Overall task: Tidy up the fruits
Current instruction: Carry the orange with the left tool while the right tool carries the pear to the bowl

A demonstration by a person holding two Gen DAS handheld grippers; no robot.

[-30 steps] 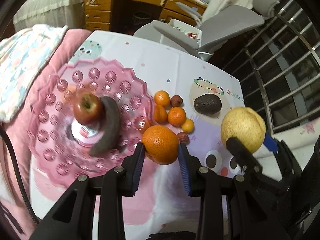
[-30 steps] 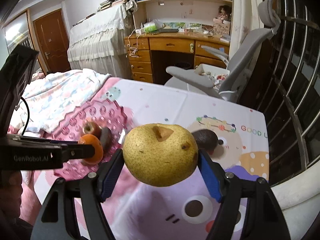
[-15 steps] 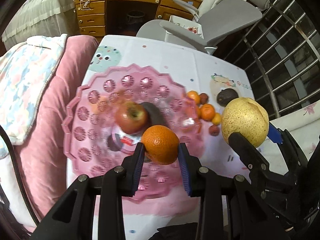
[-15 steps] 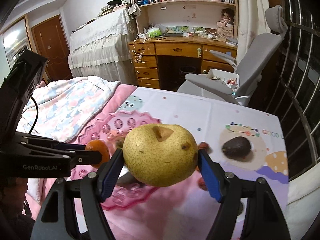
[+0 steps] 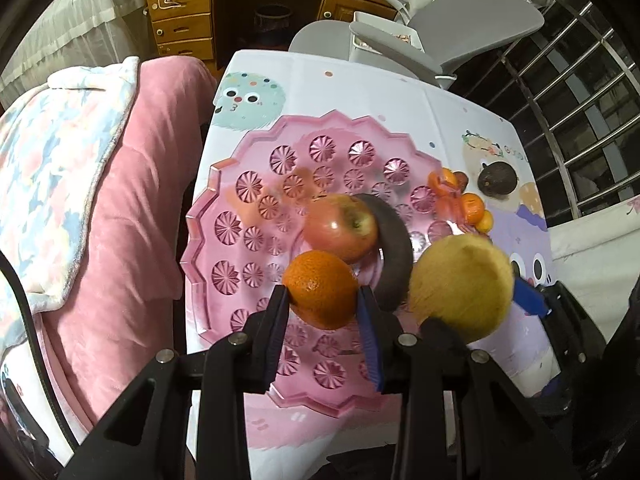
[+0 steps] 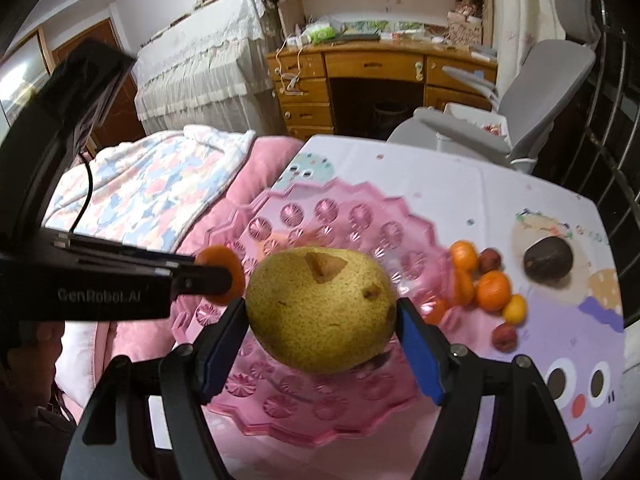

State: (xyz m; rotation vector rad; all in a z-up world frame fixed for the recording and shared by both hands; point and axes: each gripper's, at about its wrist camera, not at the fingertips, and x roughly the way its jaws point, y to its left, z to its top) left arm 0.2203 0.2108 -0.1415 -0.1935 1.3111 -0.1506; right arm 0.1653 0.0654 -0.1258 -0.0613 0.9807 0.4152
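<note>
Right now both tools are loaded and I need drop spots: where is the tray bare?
Tray: bare across its left half and far rim. Crowded at centre-right, where apple and dark banana sit. Small fruits crowd the cloth off its right rim.

Banana (image 5: pixel 394 256) half hidden behind apple (image 5: pixel 340 227)

Apple (image 5: pixel 340 226) on tray (image 5: pixel 224 216)

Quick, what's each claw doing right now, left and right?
Left claw: closed on the orange, over the pink tray.
Right claw: closed on the pear, also over the tray.
</note>
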